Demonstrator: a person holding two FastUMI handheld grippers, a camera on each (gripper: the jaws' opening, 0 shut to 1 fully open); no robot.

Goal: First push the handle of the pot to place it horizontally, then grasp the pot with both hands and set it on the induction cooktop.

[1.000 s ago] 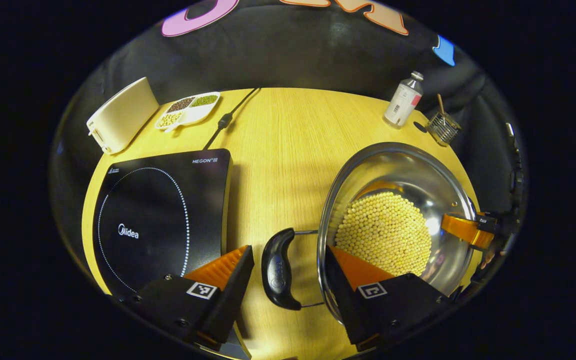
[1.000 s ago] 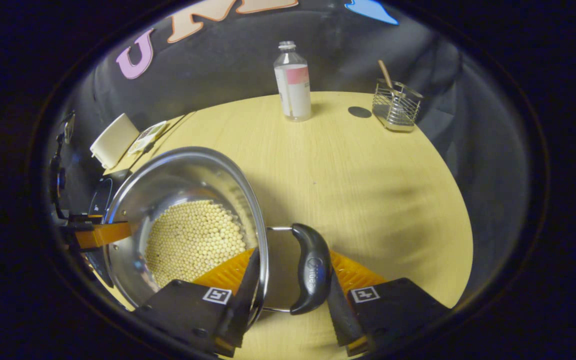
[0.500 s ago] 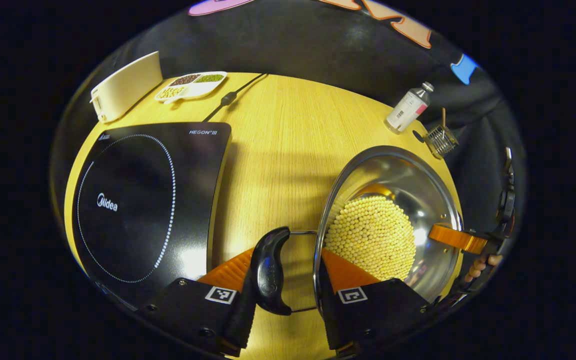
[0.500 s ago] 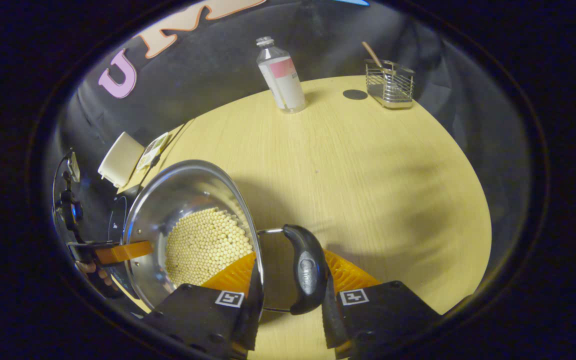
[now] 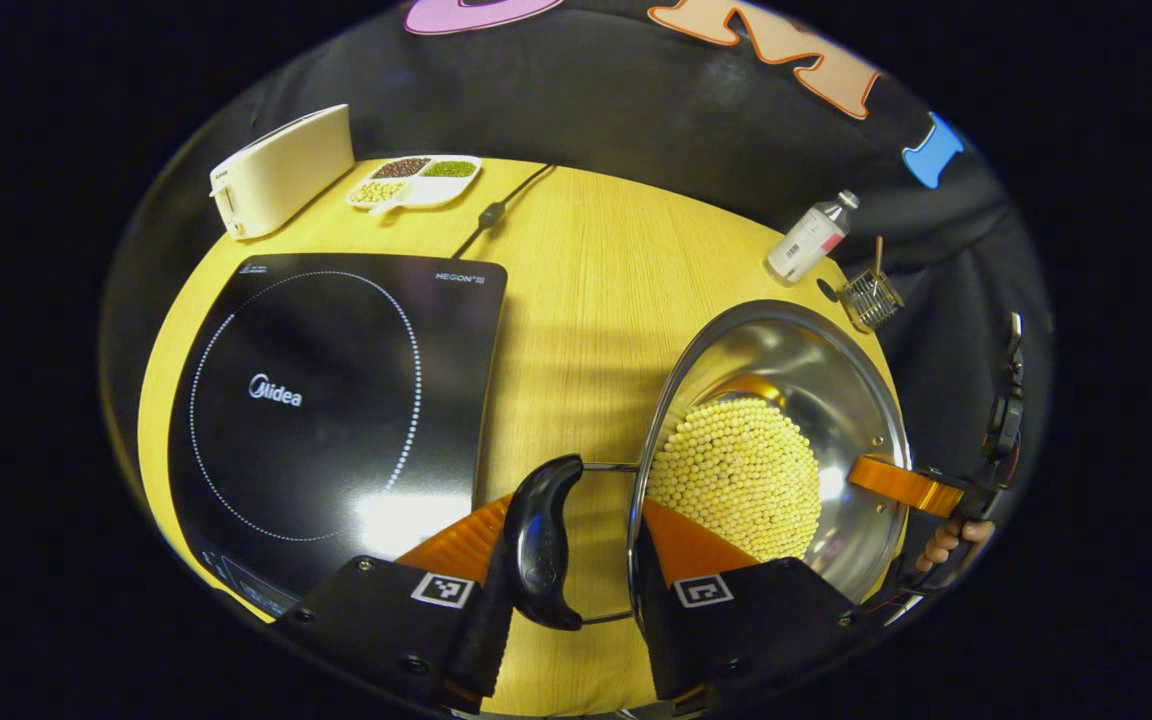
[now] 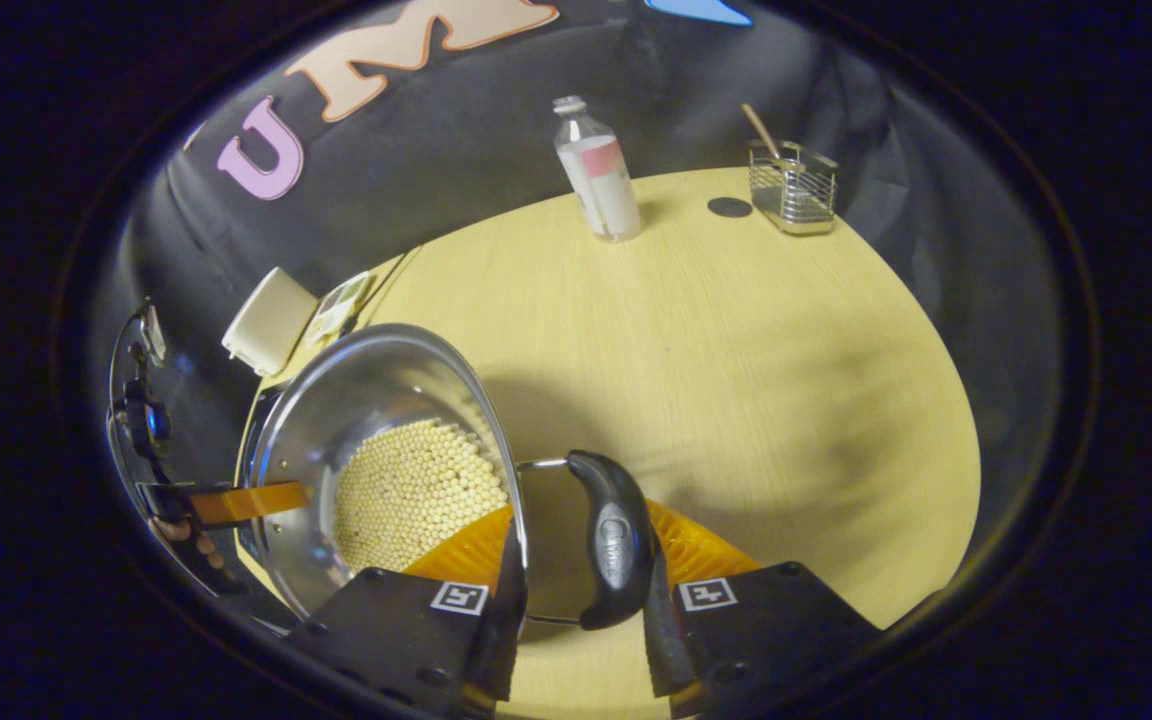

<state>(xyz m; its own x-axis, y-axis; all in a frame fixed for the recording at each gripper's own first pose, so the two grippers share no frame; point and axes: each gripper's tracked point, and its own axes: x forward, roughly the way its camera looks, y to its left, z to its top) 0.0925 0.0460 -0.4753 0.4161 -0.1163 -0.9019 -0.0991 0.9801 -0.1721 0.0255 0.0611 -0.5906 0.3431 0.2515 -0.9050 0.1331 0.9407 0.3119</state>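
A steel pot (image 5: 816,370) holding yellow beads (image 5: 736,470) hangs just above the wooden table, to the right of the black induction cooktop (image 5: 326,400). My left gripper (image 5: 571,520) is shut across the pot's black left handle (image 5: 541,540), one finger outside the handle and the other inside the rim. My right gripper (image 6: 581,525) is shut the same way on the opposite black handle (image 6: 611,540) of the pot (image 6: 366,390). Both handles lie level. On the far rim, one of my right gripper's fingers (image 5: 896,483) reaches into the pot, with a hand (image 5: 946,540) behind it.
At the table's back left stand a white box-shaped appliance (image 5: 281,170), a divided dish of beans (image 5: 416,180) and the cooktop's cable (image 5: 496,210). A bottle (image 6: 598,175) and a wire basket (image 6: 793,185) stand at the back right edge. Bare table lies between pot and cooktop.
Both grippers have closed onto the pot's handles; a second ago the left one stood open around its handle. The pot has risen and the table looks farther below.
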